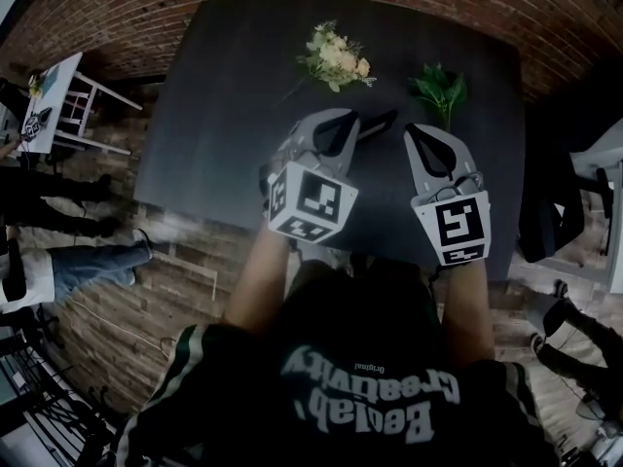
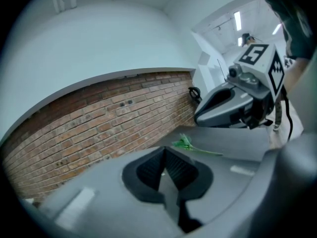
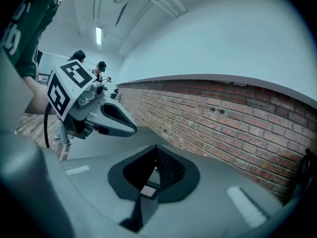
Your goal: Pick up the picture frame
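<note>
I hold my left gripper (image 2: 164,168) and right gripper (image 3: 153,167) side by side over the near edge of the table (image 1: 224,115). Both pairs of jaws are pressed together with nothing between them, which I take as a ready stance before reaching. A bunch of flowers (image 1: 336,58) and a green sprig (image 1: 440,88) lie toward the far edge, well clear of me. The picture frame I cannot pick out for sure: a dark slanted shape (image 1: 378,125) on the table between my two tips may be it. If so, I must open first.
</note>
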`<state>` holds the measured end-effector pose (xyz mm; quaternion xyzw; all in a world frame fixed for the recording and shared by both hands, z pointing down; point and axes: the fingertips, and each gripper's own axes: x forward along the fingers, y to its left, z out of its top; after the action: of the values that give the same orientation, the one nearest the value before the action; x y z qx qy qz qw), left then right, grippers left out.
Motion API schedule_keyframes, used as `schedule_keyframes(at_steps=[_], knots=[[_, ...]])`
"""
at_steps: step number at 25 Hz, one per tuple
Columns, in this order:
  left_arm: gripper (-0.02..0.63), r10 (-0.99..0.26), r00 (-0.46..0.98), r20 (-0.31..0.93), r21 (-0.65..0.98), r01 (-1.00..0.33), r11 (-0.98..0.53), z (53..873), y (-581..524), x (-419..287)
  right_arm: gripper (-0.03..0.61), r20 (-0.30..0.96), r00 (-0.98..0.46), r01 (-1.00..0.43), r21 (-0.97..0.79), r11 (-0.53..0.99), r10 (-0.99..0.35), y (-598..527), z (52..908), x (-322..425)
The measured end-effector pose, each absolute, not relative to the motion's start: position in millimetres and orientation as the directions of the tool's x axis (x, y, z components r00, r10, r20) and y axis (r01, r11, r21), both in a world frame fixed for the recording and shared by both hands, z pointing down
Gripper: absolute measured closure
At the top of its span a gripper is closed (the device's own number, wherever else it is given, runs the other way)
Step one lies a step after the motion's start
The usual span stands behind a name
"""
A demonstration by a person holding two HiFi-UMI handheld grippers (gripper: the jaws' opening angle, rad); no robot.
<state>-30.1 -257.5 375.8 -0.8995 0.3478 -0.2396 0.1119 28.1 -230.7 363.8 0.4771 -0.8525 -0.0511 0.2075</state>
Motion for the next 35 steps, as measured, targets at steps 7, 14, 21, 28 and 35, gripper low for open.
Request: schedule_keyframes(at_steps=[7,14,21,28,35], knots=[[0.611,-0.663,0.639,0.390,-0.360,-0.558,-0.748,388,-266,-19,0.572,0.311,-0.469,-0.791,0.268,0.550,-0.826,-247,369,39],[0.555,-0.621,0.625,0.473,-0.314,-0.540,-0.781,413,-271,-12,0.571,0.330,-0.499,-0.775,0.243,0.583,-0.801,-257,381,46],[0.517,-0.577,0.605,0.548,-0.289,-0.510,-0.810,437,-280,0,0.572,0.345,-0.516,-0.766,0.222,0.603,-0.784,-267,394,55],[0.497,-0.525,0.584,0.619,-0.284,-0.456,-0.843,462,-283,10,0.571,0.355,-0.531,-0.757,0.209,0.619,-0.769,-272,402,59],[0.477,-0.470,0.567,0.676,-0.268,-0.405,-0.874,486,-287,14,0.572,0.368,-0.540,-0.748,0.203,0.632,-0.757,-278,410,61]])
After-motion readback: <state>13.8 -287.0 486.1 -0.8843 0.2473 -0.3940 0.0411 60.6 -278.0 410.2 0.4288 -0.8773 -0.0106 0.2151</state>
